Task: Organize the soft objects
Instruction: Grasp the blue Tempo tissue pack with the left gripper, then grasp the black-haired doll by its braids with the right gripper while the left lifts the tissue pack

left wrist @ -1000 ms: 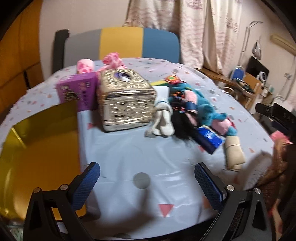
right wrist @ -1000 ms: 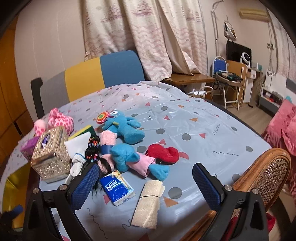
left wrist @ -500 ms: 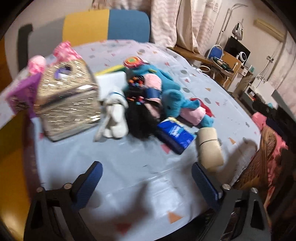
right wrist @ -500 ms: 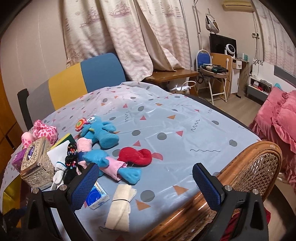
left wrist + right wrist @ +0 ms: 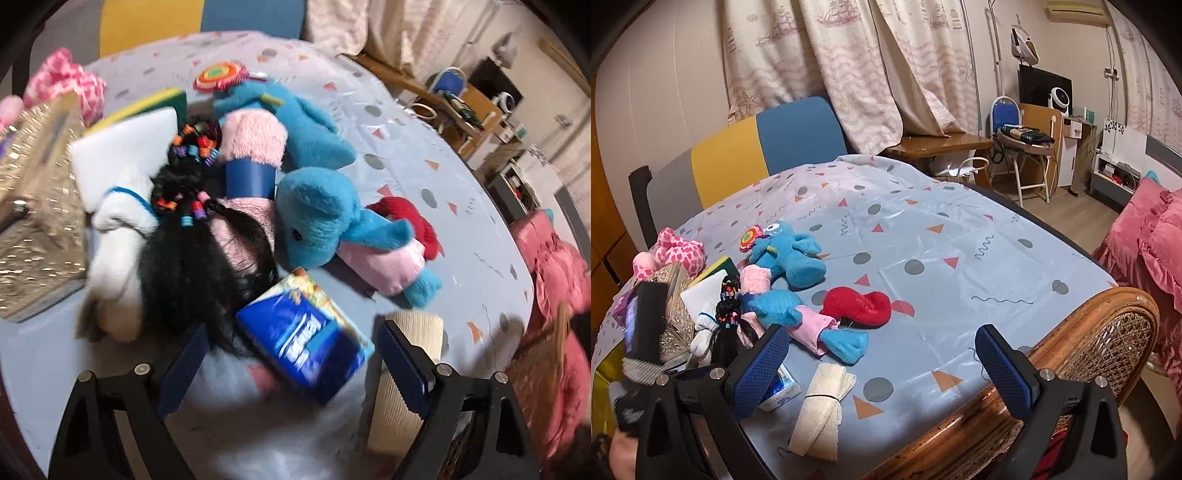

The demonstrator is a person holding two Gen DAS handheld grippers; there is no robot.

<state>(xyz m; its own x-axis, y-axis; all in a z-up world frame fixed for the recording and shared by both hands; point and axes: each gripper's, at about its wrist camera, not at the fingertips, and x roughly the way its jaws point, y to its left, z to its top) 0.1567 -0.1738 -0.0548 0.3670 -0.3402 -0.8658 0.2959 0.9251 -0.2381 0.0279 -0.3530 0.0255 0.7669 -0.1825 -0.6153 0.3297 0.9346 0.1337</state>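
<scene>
I have the left gripper (image 5: 291, 363) tipped steeply down over the near end of the pile, its jaws apart but closing, with the blue tissue pack (image 5: 304, 338) lying between the pads and not yet pressed by either; I judge that pack to be the thing I am going for, since it sits at the loose near edge of the heap where I can straddle it without dragging the toys; the pack lies flat on the patterned tablecloth (image 5: 960, 258), touching the black doll hair (image 5: 207, 266) on one side and just beside the beige rolled cloth (image 5: 413, 354) on the other, with the blue plush toy (image 5: 325, 221) just beyond it; its long axis runs diagonally in the left wrist view, from the upper left near the hair down toward the lower right, so it sits skewed across the line between my pads and I would judge a slight turn of the wrist worth making before the pads meet it; the beige roll's long axis points toward me, roughly along the right finger; the right gripper (image 5: 882, 367) hangs back over the near table edge by the wicker chair (image 5: 1108, 332), jaws wide apart and empty, kept clear, I think, so the left has room.
</scene>
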